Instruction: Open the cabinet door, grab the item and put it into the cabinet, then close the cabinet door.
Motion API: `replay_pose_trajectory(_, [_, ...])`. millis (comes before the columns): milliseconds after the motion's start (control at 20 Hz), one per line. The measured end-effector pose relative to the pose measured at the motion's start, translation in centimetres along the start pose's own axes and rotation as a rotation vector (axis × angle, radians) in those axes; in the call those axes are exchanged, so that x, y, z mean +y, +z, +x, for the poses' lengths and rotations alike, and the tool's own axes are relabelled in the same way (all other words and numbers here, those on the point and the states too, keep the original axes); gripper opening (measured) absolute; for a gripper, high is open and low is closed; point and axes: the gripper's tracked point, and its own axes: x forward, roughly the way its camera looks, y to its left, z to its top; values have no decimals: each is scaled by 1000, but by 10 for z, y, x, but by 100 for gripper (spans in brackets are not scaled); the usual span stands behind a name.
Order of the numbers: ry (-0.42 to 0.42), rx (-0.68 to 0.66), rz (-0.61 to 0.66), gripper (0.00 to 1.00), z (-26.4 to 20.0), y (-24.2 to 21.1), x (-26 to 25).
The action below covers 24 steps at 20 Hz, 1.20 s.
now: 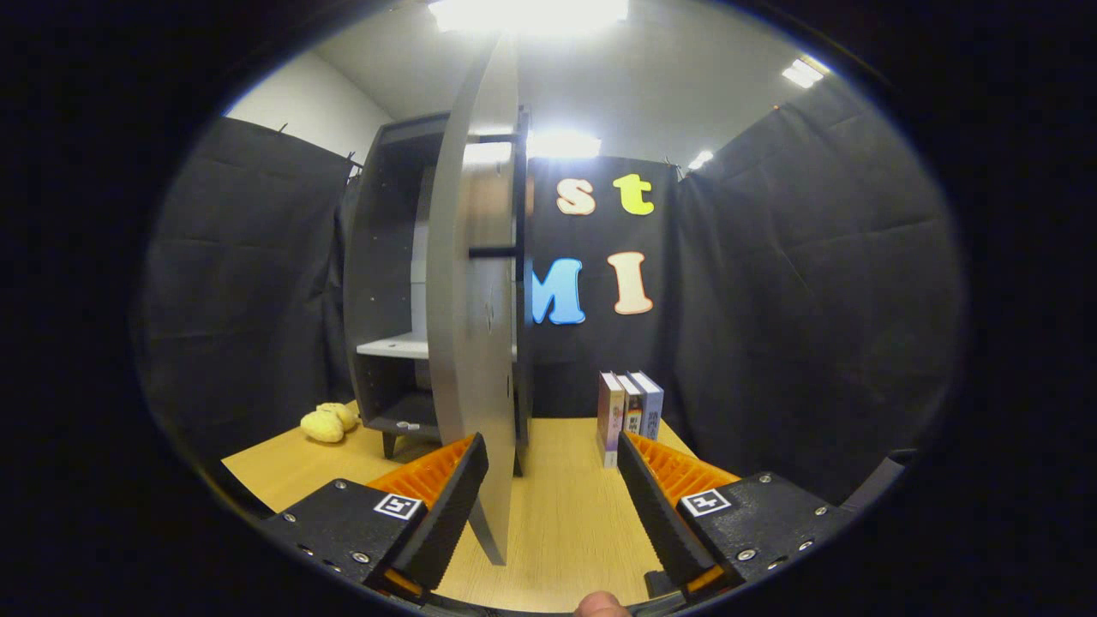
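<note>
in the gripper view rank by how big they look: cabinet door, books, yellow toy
1. Cabinet door, swung open edge-on, its edge between the open jaws; nearness inflates it.
2. Books, beyond the jaws.
3. Yellow toy, left of the cabinet.

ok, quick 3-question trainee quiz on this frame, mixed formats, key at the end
1. True or false: the cabinet door is swung open.
2. The gripper fingers are: A) shut on the door, B) spread apart with the door's edge between them, C) shut on a book.
3. Fill in: the three books stand upright on the ____, to the right of the cabinet.

Key: 1 true; 2 B; 3 table. The yellow plush item lies left of the cabinet.
</note>
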Motion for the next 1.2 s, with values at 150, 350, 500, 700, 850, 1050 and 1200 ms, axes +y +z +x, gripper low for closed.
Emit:
replay_pose_trajectory(150, [-31,125,31,94,-14,-91,32])
replay_pose_trajectory(350, [-42,313,91,95,-31,-195,96])
replay_pose_trajectory(500, [2,364,74,95,-31,-232,147])
replay_pose_trajectory(700, [48,347,70,95,-21,-238,182])
replay_pose_trajectory(850, [44,332,63,95,0,-243,210])
replay_pose_trajectory(1050, [42,343,88,91,31,-248,227])
replay_pose_trajectory(1200, [34,329,75,57,32,-242,226])
